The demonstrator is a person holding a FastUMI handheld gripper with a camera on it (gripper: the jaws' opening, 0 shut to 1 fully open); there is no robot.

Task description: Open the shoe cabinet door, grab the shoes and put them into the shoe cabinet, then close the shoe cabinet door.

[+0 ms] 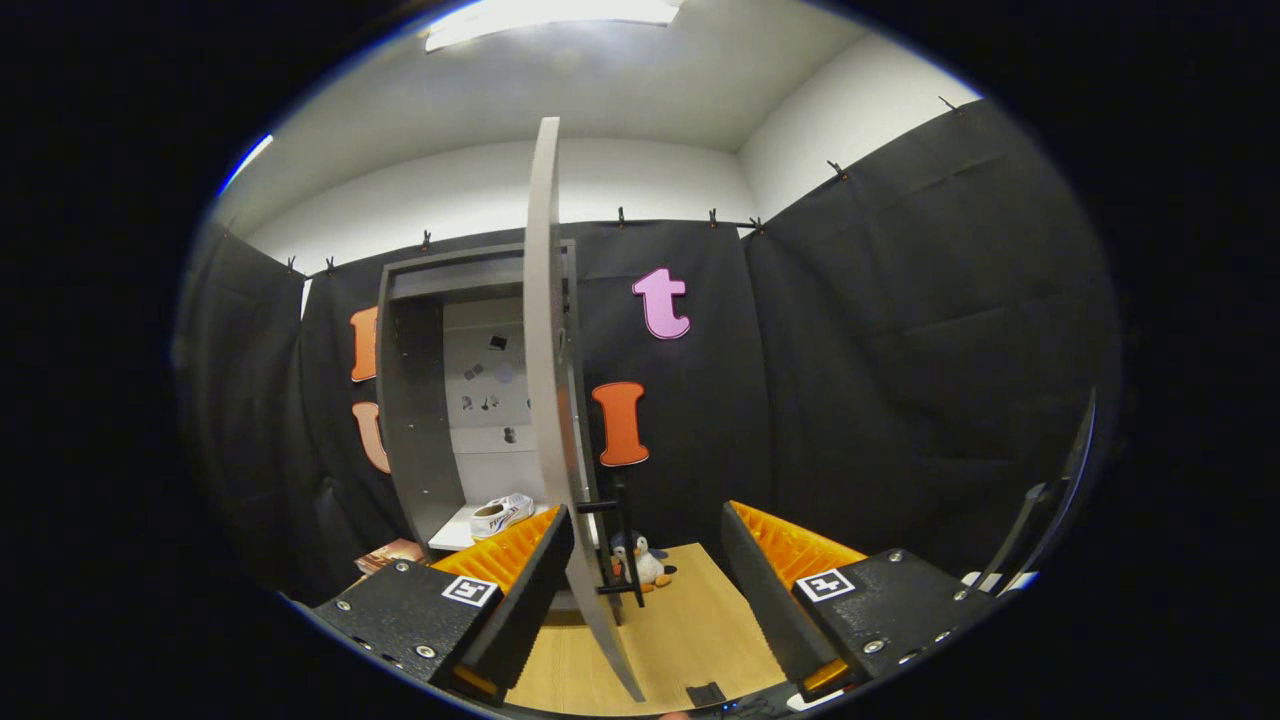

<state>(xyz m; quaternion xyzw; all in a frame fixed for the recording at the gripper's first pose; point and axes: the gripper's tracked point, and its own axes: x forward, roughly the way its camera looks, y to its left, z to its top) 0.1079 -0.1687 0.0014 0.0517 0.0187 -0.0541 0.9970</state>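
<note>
Wooden floor, gripper fingers spread wide, cabinet door edge-on between them, white shoe inside shoe cabinet beyond, penguin toy ahead.

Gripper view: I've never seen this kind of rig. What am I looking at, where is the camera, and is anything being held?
There is no robot arm. A person carries a hand-held gripper, and the camera rides on it, looking forward along its two fingers. The fingers are spread apart and hold nothing. Between them, seen edge-on, stands the open cabinet door with a dark handle. Beyond the fingers is the shoe cabinet; a white shoe already lies on its bottom shelf. A small toy penguin sits on the wooden floor just past the door.
</note>
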